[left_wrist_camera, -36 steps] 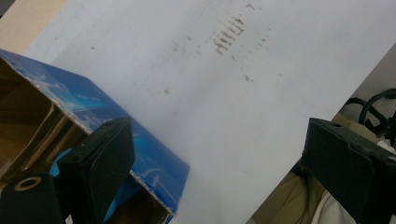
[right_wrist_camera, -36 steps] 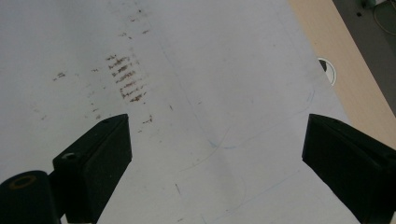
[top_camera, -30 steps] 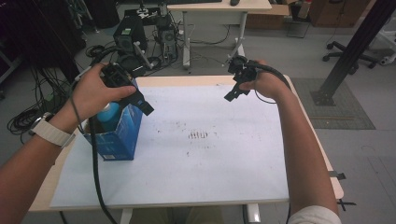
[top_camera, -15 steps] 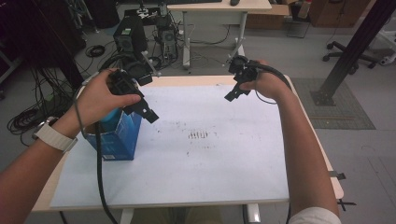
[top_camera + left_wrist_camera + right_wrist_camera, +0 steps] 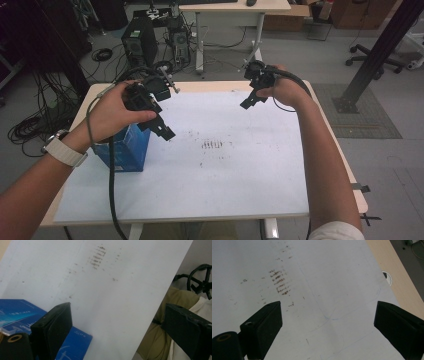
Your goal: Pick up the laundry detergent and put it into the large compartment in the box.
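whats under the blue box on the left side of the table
The blue box stands on the white sheet that covers the table. The sheet runs under it; anything directly beneath its base is hidden. The left tool, open, hovers above the box's far corner.

The box point(image 5: 127, 147) is a saturated blue, with paler blue swirls and small white lettering on its face in the left gripper view point(image 5: 15, 312). The sheet point(image 5: 225, 170) covering the table is plain white, marked near its middle by a cluster of short brownish-black smudges point(image 5: 212, 145) in rows, with scattered specks around them; faint blue pen lines cross it in the right gripper view point(image 5: 329, 317). The table edge point(image 5: 320, 107) is light tan wood. Both grippers, left point(image 5: 162, 129) and right point(image 5: 248, 102), are matt black. A watch strap point(image 5: 62, 150) looks white or perhaps pale grey
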`<action>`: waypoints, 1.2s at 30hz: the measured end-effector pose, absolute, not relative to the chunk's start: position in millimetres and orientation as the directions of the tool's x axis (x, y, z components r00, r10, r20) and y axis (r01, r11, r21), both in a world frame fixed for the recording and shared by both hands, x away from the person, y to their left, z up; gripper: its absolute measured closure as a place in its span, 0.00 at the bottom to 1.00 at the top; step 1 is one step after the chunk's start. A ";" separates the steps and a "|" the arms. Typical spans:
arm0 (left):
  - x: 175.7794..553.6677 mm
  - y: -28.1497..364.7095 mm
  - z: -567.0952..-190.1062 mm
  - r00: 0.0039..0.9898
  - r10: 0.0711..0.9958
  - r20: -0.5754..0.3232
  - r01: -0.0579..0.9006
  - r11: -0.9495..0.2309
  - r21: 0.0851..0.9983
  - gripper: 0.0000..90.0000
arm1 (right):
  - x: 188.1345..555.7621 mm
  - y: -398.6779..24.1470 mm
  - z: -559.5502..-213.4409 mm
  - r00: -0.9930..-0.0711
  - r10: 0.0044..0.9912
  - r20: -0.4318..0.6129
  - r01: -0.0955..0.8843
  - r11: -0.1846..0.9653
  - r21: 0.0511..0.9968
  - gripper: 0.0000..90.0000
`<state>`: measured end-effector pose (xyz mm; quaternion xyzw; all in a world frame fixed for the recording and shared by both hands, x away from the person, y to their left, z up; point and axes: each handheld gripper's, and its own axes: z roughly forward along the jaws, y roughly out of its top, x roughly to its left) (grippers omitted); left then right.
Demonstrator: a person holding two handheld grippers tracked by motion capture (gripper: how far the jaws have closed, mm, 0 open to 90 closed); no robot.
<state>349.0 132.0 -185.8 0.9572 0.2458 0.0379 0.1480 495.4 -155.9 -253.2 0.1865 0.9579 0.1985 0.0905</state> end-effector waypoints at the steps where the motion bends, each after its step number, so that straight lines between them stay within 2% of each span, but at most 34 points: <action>1: 348.8 131.8 -186.3 0.876 0.482 0.002 0.459 -0.835 0.302 0.11 | 495.4 -156.0 -253.3 -0.914 0.394 -0.100 0.322 0.852 0.414 0.09; 36: 347.2 128.2 -189.9 0.886 0.463 0.010 0.439 -0.846 0.303 0.11 | 493.9 -157.5 -254.7 -0.913 0.396 -0.098 0.323 0.849 0.418 0.09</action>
